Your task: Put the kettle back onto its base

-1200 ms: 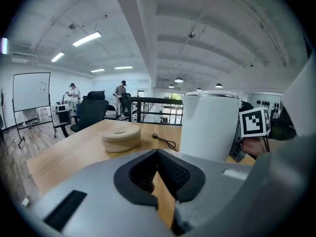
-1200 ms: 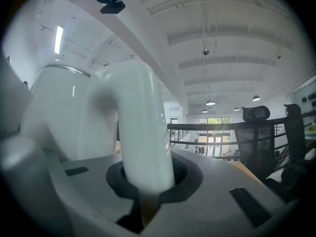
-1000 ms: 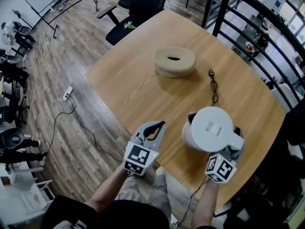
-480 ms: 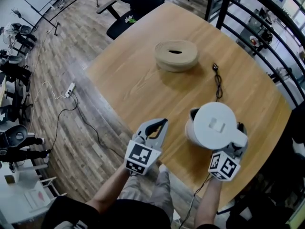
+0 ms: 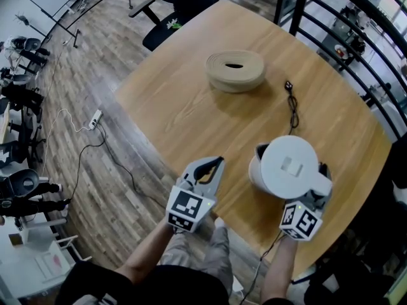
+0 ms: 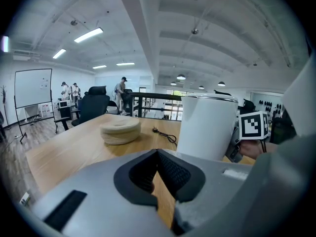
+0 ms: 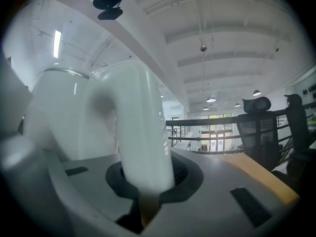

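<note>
The left gripper (image 5: 217, 164) hovers over the near edge of the wooden table (image 5: 184, 113). Its fingers are pressed tip to tip with nothing caught between them. Just beside it, the right gripper (image 5: 316, 186) is clamped on the curved handle (image 7: 143, 132) of the white kettle (image 5: 287, 165), the dark pads squeezing that handle from both sides. The kettle stands upright with its lid on, at the near right part of the table (whether its bottom rests on the wood or hangs just above it I cannot tell, and what lies beneath it is hidden). Beyond the kettle a black cord (image 5: 292, 110) with a plug at its far end lies loose on the wood, running back toward the kettle. Farther off, left of the plug, sits a round beige disc (image 5: 235, 70) with a dark slot in its top, well apart from the kettle. Past the far table edge stand a black office chair (image 5: 184, 5) and a dark railing (image 5: 331, 30).
</note>
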Demonstrator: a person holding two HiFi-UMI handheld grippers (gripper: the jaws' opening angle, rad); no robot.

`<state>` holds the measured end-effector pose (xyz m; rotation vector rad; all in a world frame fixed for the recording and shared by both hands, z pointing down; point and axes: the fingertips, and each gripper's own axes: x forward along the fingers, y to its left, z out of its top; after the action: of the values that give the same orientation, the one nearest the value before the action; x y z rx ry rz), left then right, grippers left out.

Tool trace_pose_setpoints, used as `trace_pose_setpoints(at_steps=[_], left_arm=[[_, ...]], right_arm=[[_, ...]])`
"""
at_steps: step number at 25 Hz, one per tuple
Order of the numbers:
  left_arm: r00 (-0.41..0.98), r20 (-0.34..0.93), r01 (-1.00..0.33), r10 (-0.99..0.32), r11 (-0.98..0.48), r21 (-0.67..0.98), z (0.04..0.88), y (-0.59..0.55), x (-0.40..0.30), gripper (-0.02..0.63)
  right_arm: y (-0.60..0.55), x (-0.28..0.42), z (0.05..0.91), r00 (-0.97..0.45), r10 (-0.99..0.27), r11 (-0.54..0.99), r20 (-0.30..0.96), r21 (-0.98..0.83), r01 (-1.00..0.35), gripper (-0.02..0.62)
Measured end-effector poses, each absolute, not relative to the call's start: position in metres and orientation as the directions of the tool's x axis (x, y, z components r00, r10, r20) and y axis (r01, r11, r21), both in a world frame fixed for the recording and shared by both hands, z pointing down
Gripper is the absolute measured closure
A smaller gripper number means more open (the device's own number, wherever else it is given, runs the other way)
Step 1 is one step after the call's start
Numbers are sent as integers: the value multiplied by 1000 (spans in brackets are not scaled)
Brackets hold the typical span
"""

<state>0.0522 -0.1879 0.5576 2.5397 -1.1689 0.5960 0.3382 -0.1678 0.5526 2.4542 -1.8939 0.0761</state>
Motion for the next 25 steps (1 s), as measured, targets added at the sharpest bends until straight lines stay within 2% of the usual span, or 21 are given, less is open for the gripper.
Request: trace_pose_setpoints(at_steps=[25], left_arm=[[598, 491, -756, -634, -649, 83, 562, -174, 57, 609]], right_arm=[[-153, 334, 556, 222, -975, -222, 15, -3, -975, 545]])
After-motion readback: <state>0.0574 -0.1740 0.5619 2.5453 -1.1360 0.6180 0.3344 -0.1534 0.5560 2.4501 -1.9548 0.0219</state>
